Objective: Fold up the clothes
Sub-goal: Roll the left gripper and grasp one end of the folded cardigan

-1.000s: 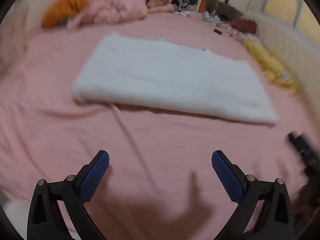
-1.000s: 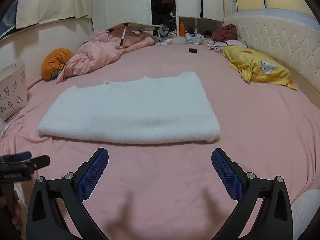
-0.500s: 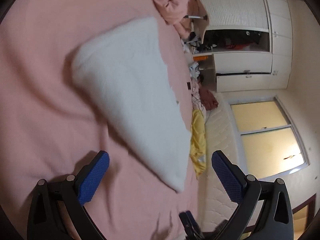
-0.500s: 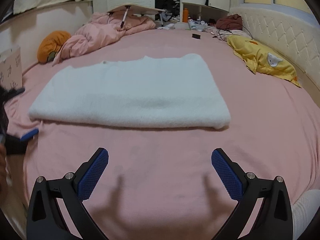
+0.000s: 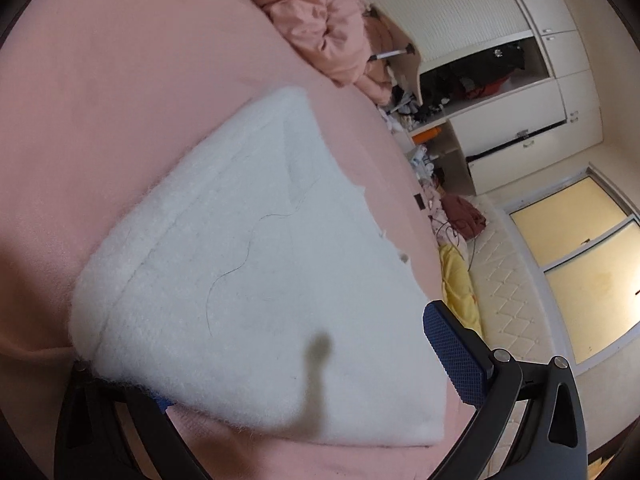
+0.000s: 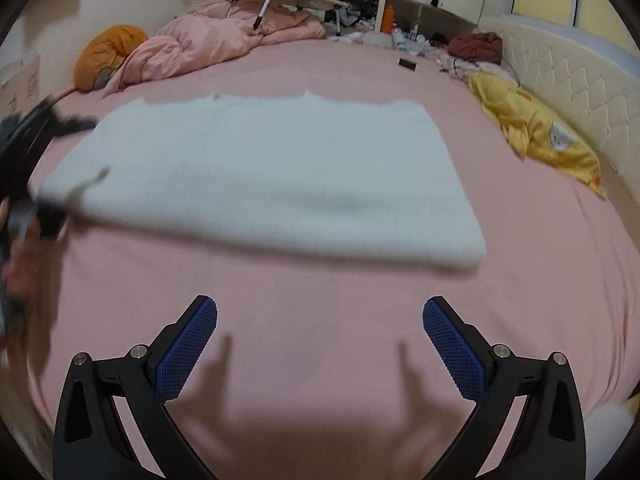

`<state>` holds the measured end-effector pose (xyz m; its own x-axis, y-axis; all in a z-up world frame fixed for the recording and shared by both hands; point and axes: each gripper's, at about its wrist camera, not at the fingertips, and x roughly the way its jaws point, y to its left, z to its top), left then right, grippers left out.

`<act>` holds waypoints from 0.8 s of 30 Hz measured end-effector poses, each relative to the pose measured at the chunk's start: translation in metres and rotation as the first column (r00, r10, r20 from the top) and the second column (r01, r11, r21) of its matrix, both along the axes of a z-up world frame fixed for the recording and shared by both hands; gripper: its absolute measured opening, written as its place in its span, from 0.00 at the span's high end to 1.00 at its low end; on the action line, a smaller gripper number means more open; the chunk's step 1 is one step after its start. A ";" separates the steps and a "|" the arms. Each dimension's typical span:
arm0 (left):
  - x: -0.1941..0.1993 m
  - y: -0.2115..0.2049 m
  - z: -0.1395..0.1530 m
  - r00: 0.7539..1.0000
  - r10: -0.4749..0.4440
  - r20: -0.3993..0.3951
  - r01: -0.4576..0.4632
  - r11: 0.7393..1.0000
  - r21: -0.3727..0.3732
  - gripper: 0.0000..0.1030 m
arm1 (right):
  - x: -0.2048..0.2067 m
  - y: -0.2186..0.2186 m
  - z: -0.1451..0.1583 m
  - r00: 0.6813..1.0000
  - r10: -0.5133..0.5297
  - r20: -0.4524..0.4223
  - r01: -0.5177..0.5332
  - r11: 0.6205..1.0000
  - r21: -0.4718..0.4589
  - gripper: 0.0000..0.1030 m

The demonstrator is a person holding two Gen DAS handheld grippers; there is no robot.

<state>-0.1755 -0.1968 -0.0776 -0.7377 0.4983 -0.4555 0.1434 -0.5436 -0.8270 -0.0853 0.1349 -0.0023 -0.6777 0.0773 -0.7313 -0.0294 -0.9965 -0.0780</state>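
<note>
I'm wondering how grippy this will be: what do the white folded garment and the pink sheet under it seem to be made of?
The white garment looks like thick fleece or sherpa-type knit: matte, with fuzzy fibres along its edges. The pink sheet looks like thin, matte woven or jersey fabric, smooth with soft wrinkles. The exact fibres cannot be told.

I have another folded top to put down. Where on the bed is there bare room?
Bare sheet lies between the right gripper and the white garment. The far edge is crowded: pink duvet, yellow pillow.
</note>
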 end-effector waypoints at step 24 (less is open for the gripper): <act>0.000 -0.019 -0.026 0.995 0.063 0.072 -0.064 0.998 0.011 0.54 | -0.263 -0.032 -0.064 0.957 -0.144 0.252 0.170 0.982 -0.084 0.00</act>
<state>-0.1751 -0.2162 -0.1036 -0.7334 0.4581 -0.5022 0.2366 -0.5206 -0.8204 -0.3481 0.1024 -0.0667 -0.4629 0.0833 -0.8825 -0.1795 -0.9838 0.0014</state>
